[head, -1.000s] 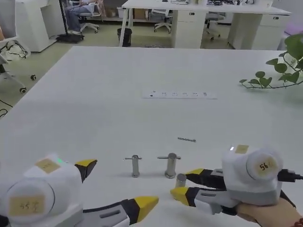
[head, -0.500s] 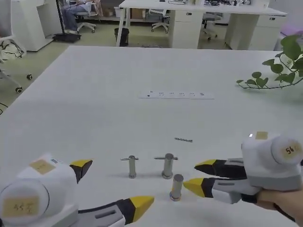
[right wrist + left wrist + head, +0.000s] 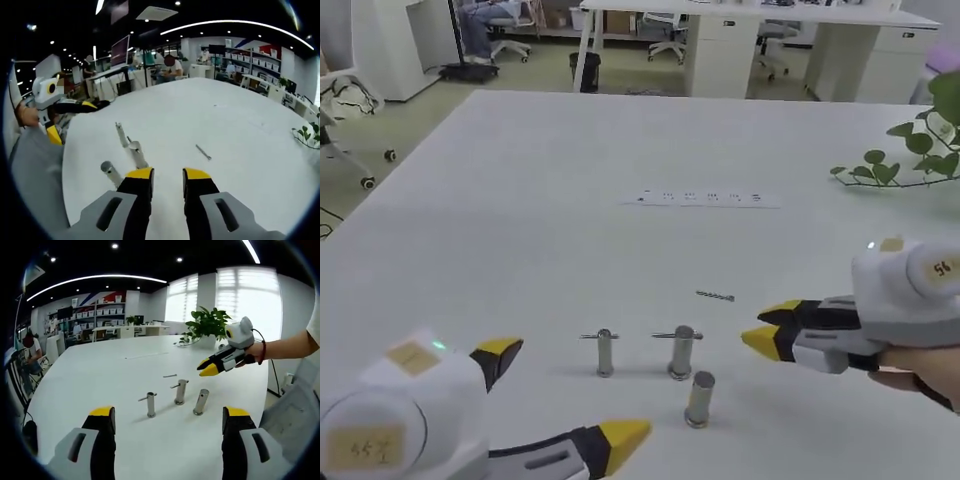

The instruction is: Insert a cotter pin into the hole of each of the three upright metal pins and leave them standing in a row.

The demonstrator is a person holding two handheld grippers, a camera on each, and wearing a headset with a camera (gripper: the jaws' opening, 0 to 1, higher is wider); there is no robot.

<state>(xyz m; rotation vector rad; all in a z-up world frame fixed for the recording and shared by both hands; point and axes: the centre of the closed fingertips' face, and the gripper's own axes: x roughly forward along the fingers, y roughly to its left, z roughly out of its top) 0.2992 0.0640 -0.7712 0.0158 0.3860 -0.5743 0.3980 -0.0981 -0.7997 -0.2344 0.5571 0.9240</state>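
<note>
Currently holding the left gripper [image 3: 560, 393] low over the desk [image 3: 520, 200] near its near edge, left of the pins, jaws spread wide on nothing. Holding the right gripper [image 3: 768, 326] just right of the pins, jaws slightly apart, also pinching nothing. Seeing left pin [image 3: 605, 352] and middle pin [image 3: 681, 350] standing side by side toward the near edge, each carrying a cotter pin through its top. Seeing third pin [image 3: 699, 398] standing bare, closer to the near edge, out of line. Seeing loose cotter pin [image 3: 715, 295] lying flat beyond them.
</note>
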